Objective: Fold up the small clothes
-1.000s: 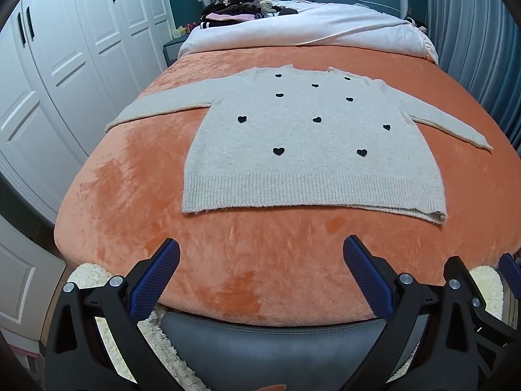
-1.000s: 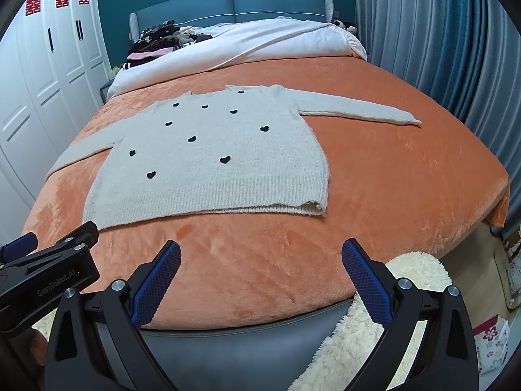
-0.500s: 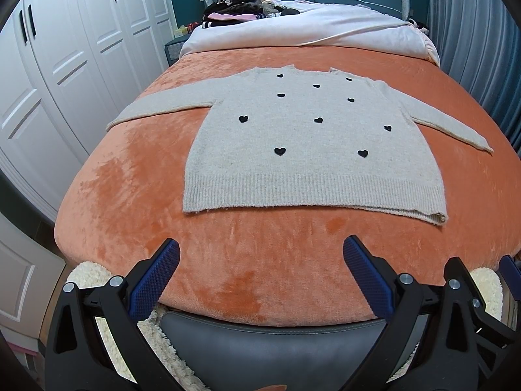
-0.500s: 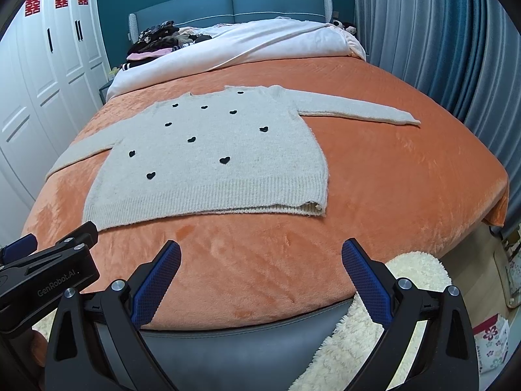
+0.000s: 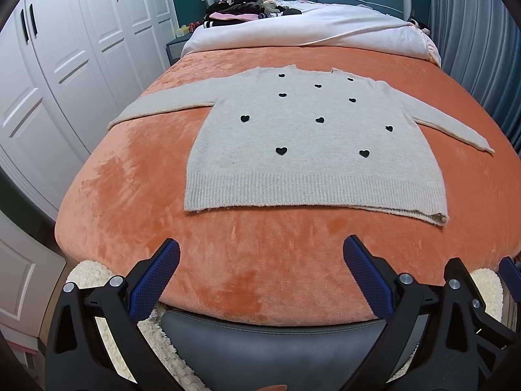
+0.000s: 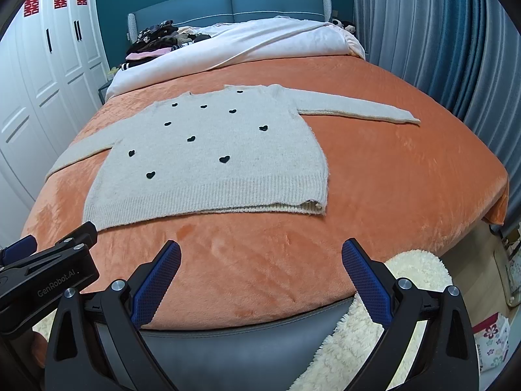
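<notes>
— Progress so far?
— None visible by way of folding. Beige knit sweater with black hearts spread flat on the orange plush bedspread, front up, both sleeves stretched out to the sides, ribbed hem nearest the foot of the bed. Lower right hem corner slightly turned up, showing a doubled edge.

— And the tongs?
— Left tongs spread wide, holding nothing, hovering over the foot of the bed, well short of the hem. Right tongs likewise gaping and empty, just beside the left ones, also apart from the garment.

— Left to do, then?
— Probably everything: sleeves in, sides over, body doubled up. Likely at the very start, with the approach to the sweater not yet made.

— Anything around worth noting?
— Pile of dark and pink clothes heaped by the blue headboard, perhaps waiting their turn. White duvet bunched across the head of the bed, well apart from the sweater. White wardrobe doors on one side, blue curtain on the other, fluffy cream rug on the floor below.

— In the way?
— Nothing lying on the sweater or between it and the tongs. Only the plush nap, perhaps clingy against the knit when sliding.
</notes>
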The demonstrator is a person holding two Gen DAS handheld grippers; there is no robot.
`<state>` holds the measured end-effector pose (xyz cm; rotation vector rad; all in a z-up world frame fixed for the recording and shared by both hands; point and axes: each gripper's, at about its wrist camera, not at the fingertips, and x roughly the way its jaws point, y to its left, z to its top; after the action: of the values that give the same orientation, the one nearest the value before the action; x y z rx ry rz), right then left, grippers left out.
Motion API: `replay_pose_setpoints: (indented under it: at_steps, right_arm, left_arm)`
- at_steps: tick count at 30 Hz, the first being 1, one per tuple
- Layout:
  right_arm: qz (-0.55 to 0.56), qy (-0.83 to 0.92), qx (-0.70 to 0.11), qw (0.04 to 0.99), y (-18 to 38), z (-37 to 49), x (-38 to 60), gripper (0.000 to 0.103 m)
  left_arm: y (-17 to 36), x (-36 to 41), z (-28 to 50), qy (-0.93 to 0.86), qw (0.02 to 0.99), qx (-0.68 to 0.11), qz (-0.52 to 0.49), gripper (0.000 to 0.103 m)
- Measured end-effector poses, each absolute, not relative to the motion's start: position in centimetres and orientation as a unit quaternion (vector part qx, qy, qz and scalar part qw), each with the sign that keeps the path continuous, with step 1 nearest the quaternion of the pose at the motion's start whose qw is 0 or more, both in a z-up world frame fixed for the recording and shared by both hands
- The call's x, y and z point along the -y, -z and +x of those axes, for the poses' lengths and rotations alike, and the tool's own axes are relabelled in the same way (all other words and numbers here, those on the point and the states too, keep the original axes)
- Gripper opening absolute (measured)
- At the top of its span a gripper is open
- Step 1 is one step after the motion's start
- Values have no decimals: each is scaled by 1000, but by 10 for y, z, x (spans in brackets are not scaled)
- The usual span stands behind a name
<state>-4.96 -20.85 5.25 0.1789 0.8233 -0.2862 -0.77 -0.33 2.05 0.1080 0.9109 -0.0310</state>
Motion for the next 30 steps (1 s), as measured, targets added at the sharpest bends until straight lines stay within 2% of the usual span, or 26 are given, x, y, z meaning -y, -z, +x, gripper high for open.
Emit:
replay_pose_setpoints:
  at_steps: [30]
  right_arm:
    - [89, 138, -402, 901, -51, -50, 209, 98]
  left_arm:
    - [-17, 4, -9, 12, 896, -442, 53, 98]
